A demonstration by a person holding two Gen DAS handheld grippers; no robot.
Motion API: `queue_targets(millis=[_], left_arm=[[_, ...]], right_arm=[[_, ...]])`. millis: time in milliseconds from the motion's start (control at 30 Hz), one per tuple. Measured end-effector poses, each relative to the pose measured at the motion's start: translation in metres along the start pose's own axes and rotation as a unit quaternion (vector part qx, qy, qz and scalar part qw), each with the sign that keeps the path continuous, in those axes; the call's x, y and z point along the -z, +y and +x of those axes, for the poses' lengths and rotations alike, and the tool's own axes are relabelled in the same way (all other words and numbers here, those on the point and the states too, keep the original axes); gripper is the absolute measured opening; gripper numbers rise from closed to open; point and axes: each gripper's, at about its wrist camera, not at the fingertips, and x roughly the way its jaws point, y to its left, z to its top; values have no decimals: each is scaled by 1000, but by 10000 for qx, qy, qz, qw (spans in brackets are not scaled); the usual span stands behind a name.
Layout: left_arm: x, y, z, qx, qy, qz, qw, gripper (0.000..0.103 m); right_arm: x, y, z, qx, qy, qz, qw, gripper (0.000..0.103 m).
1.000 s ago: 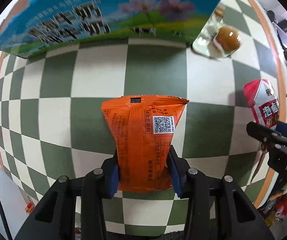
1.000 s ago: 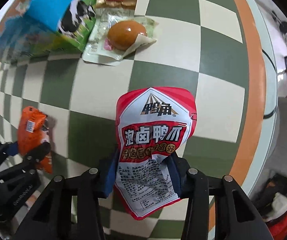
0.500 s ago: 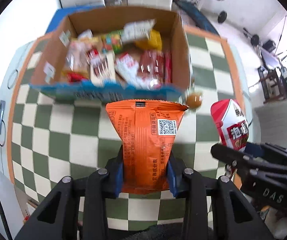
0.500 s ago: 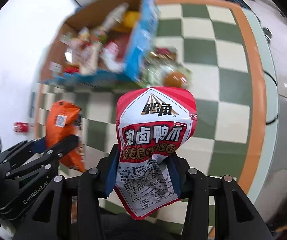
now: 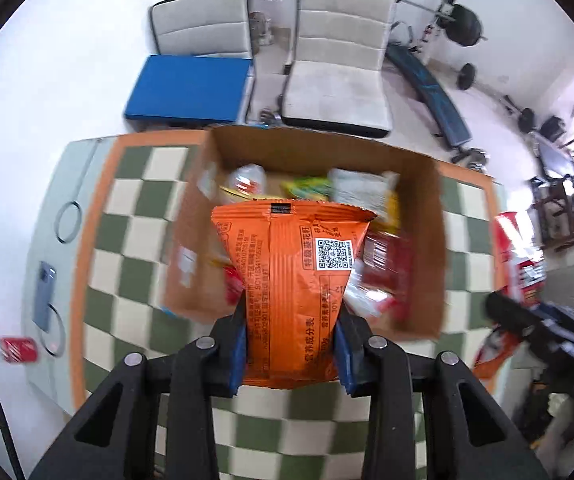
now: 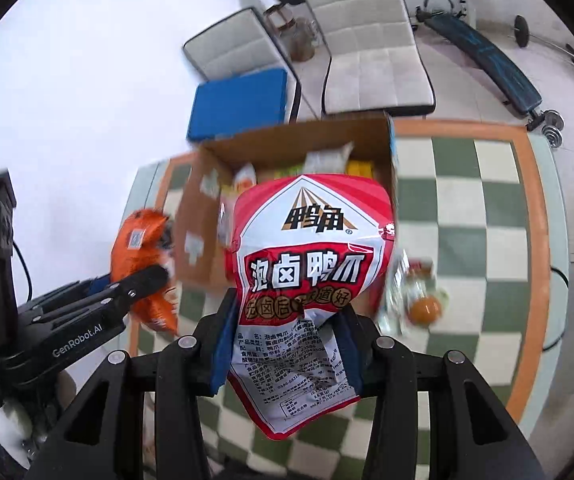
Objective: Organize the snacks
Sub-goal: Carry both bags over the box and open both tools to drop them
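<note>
Cardboard box (image 5: 427,240): top open, interior crowded with snack packets (image 5: 361,192). Egg pouch (image 6: 423,304) at box's 4 o'clock; checkered table (image 6: 483,208) bare beyond, toward 3 o'clock.

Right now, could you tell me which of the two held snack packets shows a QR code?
The orange packet in the left tool; the right tool's red-and-white packet shows none.

Both grippers aloft, both clamped.
Left gripper (image 5: 291,354) pinches its packet, fingers toward twelve o'clock; right gripper (image 6: 285,354) likewise, angled steeply down.
</note>
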Motion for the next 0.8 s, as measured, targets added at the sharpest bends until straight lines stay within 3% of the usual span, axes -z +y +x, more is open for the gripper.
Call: queue_targets(millis=[100, 267, 400, 667, 733, 800], left_arm=[[-22, 27, 24, -188, 217, -47, 9996, 33], [-35, 57, 73, -284, 741, -122, 9968, 33], [-32, 72, 107, -273, 1127, -197, 9931, 33], [-28, 84, 142, -296, 1525, -354, 9872, 34], [-27, 86, 148, -142, 1652, -397, 9854, 34], [-28, 86, 148, -108, 1633, -394, 9857, 37]], right_arm=[[-27, 9, 22, 132, -62, 175, 9997, 48], [-53, 14, 77, 255, 215, 459, 9984, 48], [-61, 19, 120, 457, 458, 467, 9968, 48], [-66, 25, 178, 690, 724, 391, 9942, 49], [-68, 25, 190, 574, 884, 389, 9937, 52], [-70, 24, 197, 528, 1015, 453, 9924, 67]])
